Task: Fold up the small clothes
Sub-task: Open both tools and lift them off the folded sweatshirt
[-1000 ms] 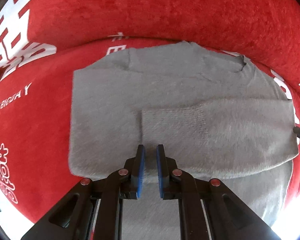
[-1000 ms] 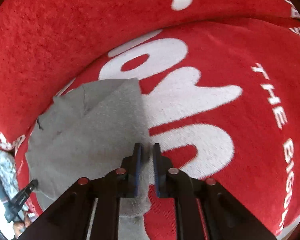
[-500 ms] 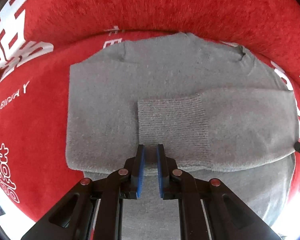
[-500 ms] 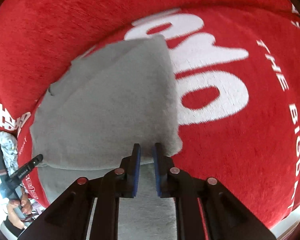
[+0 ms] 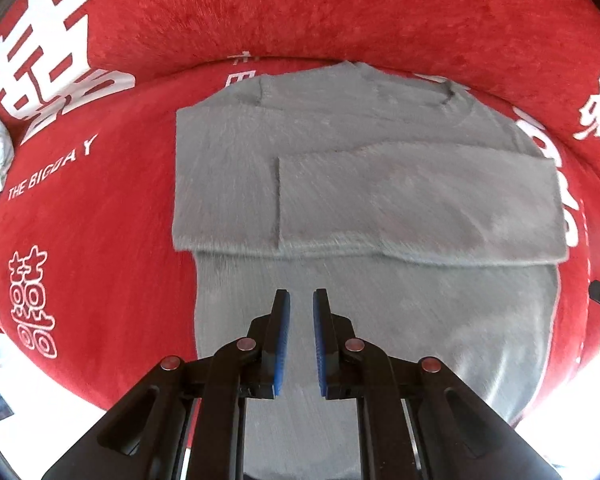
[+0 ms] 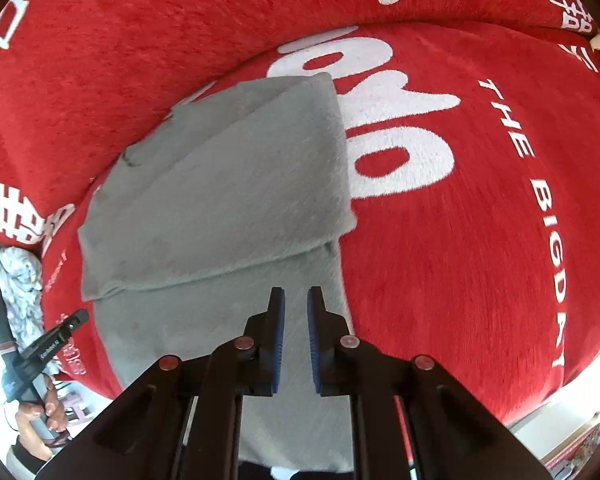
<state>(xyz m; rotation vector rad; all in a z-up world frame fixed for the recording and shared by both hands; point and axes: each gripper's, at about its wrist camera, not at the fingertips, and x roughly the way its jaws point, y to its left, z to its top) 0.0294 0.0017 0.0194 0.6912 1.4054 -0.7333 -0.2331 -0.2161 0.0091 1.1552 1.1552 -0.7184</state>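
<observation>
Left gripper (image 5: 301, 300): blue-padded jaws nearly closed, a narrow gap between them, nothing in it. It hangs over the lower body of the sweater (image 5: 360, 184), pointing down, not touching the cloth. Black arms with round rivets fill the bottom of the left view.

Right gripper (image 6: 296, 298): same build, jaws opening from a near-closed stand, slim gap, nothing between the pads. It hangs over the sweater's (image 6: 220, 184) right lower edge.

The sweater is grey, fuzzy knit, laid flat on a red blanket (image 5: 100, 260). In the left view the long axis runs from neckline at the far side to hem at the near side. The collar points away from the gripper. Both sleeves are folded in across the chest; the top sleeve lies crosswise as a broad band, its cuff end square-cut near the middle. The hem runs under the gripper arms and is cut off from sight. Motion blur streaks the knit, so the rib pattern is hard to read.

The blanket is plush, short pile, with white lettering and characters; it rises into a curved back beyond the sweater.

Right view, lower left corner: a hand (image 6: 40, 420) holds the left tool's handle, partly cut off by the frame. A pale crumpled cloth (image 6: 16, 276) lies beside it, its pattern unclear.
</observation>
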